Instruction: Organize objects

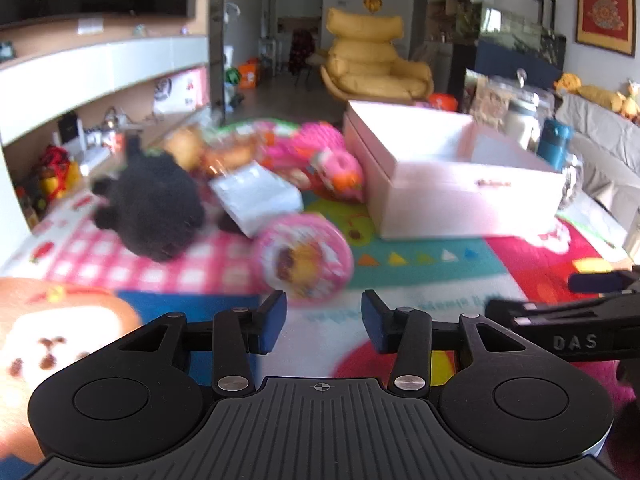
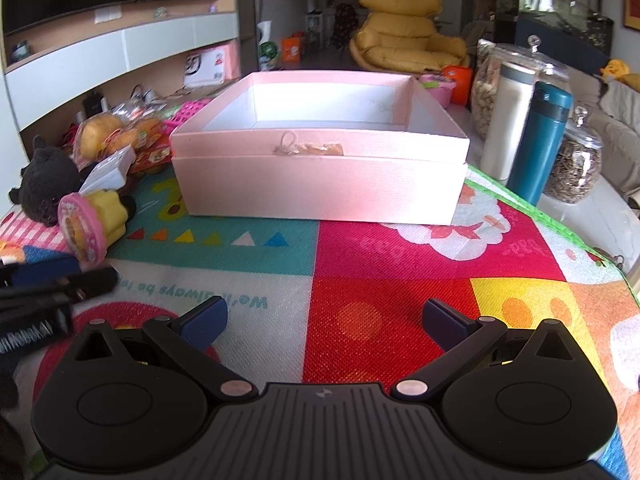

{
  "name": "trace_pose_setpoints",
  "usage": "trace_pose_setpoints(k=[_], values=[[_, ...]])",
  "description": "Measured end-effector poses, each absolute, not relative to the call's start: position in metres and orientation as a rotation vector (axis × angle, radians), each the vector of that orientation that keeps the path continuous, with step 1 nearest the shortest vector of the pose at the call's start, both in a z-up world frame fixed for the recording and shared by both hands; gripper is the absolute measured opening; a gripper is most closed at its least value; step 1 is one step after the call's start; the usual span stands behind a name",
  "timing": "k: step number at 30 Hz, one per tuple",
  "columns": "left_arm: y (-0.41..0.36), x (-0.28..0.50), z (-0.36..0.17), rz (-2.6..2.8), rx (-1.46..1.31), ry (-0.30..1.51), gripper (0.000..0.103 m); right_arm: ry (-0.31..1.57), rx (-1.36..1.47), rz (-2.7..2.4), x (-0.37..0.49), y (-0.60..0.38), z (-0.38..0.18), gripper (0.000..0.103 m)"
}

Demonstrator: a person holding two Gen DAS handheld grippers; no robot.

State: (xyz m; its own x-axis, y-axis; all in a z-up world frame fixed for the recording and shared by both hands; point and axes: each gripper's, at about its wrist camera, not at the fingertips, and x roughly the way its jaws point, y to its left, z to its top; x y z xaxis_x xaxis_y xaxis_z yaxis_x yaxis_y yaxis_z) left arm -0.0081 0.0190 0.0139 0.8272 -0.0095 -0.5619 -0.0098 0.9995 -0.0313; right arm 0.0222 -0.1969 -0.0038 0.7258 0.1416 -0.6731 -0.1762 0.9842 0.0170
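1. Setting: living room; a low surface covered by a colourful play mat (image 2: 400, 280), with a yellow lounge chair (image 2: 404, 36) behind.
2. Pink box (image 2: 320, 176): open-topped, appears empty, centred on the mat straight ahead of the right gripper.
3. Toy heap, left of the box: black plush (image 1: 148, 208), white packet (image 1: 256, 196), packaged buns (image 2: 112, 132), and a round pink-lidded toy (image 1: 304, 256) lying on its side, lid facing the left gripper.
4. Left gripper (image 1: 324, 322): fingers parted, nothing held; the pink-lidded toy lies just ahead, slightly left. Judged the nearer arm for it.
5. Right gripper (image 2: 325, 322): spread wide, holding nothing, over bare mat.
6. Bystanders right of the box: teal bottle (image 2: 540, 140), glass jars (image 2: 576, 164).
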Motion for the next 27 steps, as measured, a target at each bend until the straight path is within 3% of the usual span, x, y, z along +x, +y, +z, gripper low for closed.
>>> trace_pose_setpoints(k=[6,11,19,27], values=[[0.058,-0.016,0.047,0.036,0.007,0.475,0.05,0.749,-0.058,0.202,0.021,-0.199,-0.004,0.103],[0.114,0.033,0.058,0.168,-0.173,0.565,0.047,0.752,-0.061,0.203,0.021,-0.2,-0.004,0.103],[0.139,0.082,0.043,0.248,-0.163,0.634,0.072,0.758,-0.061,0.202,0.021,-0.2,-0.003,0.103],[0.17,0.096,0.021,0.188,-0.257,0.669,0.076,0.753,-0.057,0.203,0.02,-0.2,-0.003,0.103]])
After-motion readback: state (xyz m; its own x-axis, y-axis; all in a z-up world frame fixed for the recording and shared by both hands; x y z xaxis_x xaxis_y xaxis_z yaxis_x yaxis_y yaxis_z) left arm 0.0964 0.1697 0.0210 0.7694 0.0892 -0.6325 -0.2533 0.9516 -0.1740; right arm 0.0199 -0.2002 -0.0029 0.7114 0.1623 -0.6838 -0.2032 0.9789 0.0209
